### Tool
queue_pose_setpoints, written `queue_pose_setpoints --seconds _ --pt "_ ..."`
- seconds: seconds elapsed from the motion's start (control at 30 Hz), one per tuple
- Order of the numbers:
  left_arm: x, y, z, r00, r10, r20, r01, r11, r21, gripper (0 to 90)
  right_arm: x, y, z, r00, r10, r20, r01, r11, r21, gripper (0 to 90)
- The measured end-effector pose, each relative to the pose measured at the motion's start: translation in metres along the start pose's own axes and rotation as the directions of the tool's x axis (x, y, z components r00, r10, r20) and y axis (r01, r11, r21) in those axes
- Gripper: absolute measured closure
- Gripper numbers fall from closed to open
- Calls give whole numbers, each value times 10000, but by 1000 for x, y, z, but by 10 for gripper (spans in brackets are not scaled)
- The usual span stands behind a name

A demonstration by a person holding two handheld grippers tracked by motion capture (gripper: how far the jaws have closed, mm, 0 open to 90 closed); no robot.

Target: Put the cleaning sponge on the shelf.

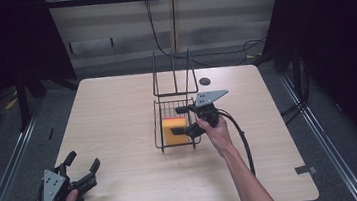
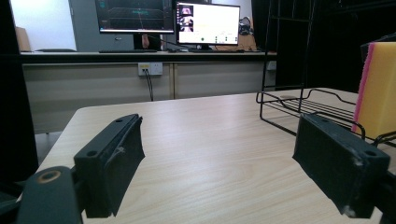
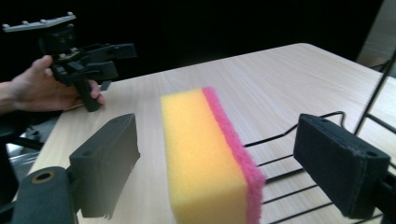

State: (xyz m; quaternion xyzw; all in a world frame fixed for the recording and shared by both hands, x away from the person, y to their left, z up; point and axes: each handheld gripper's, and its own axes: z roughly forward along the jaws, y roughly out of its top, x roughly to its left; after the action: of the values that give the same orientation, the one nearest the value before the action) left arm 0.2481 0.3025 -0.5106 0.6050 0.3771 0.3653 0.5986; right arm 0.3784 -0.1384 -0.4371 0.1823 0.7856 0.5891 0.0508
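Right gripper point(image 1: 192, 118), held from the table's right side and aimed leftward over the wire basket point(image 1: 159, 132), jaws wide and clear of the sponge point(image 1: 175, 130) standing on edge between them in the basket. Left gripper point(image 1: 83, 167) rests near the table's front-left corner, jaws wide, empty.

The right gripper point(image 1: 189, 118) stands open around the yellow sponge point(image 1: 175, 131) in the wire basket point(image 1: 158, 127) on the bench point(image 1: 118, 117).
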Motion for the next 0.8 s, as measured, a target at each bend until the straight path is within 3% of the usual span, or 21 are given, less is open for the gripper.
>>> queue_pose_setpoints --seconds 0.8 --pt "0 0 0 10000 0 -8 0 10000 4 155 13 10 -20 9979 -123 639 120 9999 55 133"
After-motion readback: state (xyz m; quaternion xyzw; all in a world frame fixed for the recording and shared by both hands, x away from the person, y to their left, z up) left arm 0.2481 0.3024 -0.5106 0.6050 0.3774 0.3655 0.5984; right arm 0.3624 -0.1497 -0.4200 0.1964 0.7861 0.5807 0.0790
